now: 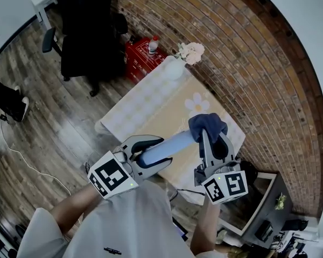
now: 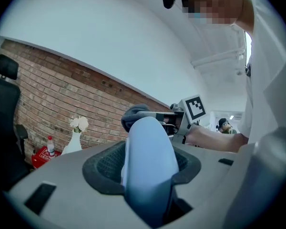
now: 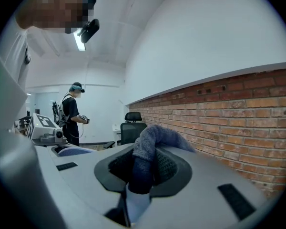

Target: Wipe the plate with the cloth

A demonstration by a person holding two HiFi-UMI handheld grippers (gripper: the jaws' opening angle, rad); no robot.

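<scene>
My left gripper [image 1: 148,153] is shut on a light blue plate [image 1: 168,146], held on edge above the table [image 1: 130,112]. In the left gripper view the plate [image 2: 150,163] stands up between the jaws of that gripper [image 2: 145,180]. My right gripper [image 1: 210,140] is shut on a dark blue cloth [image 1: 207,123], which bunches out past its fingertips. The cloth [image 2: 135,114] sits right at the plate's far rim; I cannot tell whether they touch. In the right gripper view the cloth [image 3: 150,147] fills the jaws of the right gripper [image 3: 142,171], and the plate [image 3: 75,151] shows at the left.
The table has a pale daisy-patterned cover and stands against a brick wall [image 1: 247,63]. A white vase of flowers [image 1: 177,63] is at its far end. Beyond it are a red crate [image 1: 139,58] with a bottle [image 1: 153,45] and a black office chair [image 1: 86,31]. Another person [image 3: 74,112] stands far off.
</scene>
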